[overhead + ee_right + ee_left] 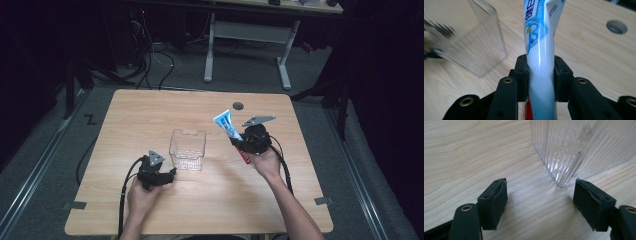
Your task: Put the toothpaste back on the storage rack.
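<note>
Between right hand-held gripper pads: white-blue tube; glossy, dotted.

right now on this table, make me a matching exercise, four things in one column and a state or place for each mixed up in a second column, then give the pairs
Things:
1. toothpaste tube
2. clear plastic container
3. left gripper
4. round hole in the table

States or places:
A. jaws open, resting by a corner of the container
B. clamped between the right gripper's jaws, held above the table
C. near the far edge of the tabletop
D. standing empty at the middle of the table

Pairs: 1-B, 2-D, 3-A, 4-C
</note>
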`<state>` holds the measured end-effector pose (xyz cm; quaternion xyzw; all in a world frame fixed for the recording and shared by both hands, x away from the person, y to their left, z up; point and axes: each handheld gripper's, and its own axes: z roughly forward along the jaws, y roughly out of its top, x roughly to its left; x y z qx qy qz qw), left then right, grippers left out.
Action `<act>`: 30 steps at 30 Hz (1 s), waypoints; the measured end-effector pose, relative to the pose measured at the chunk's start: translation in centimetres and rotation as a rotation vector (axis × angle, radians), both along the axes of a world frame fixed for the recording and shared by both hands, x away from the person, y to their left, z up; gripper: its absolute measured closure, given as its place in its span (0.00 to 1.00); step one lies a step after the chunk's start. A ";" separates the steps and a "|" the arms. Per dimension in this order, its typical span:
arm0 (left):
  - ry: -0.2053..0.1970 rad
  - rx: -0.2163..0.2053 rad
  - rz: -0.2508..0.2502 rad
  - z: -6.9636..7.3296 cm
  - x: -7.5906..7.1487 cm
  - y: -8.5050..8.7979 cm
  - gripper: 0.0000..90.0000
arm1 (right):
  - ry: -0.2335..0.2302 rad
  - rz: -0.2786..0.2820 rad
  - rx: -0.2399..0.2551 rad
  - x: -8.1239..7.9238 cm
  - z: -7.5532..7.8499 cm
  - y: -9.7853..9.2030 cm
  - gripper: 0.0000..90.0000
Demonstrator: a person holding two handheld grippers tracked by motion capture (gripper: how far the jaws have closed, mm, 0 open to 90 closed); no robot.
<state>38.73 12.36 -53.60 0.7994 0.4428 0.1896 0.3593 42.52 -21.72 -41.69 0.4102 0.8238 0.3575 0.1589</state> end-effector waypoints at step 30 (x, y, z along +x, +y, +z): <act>-0.003 0.000 0.001 0.0 0.0 0.0 0.31 | -0.164 0.237 0.148 1.0 6.6 8.5 0.77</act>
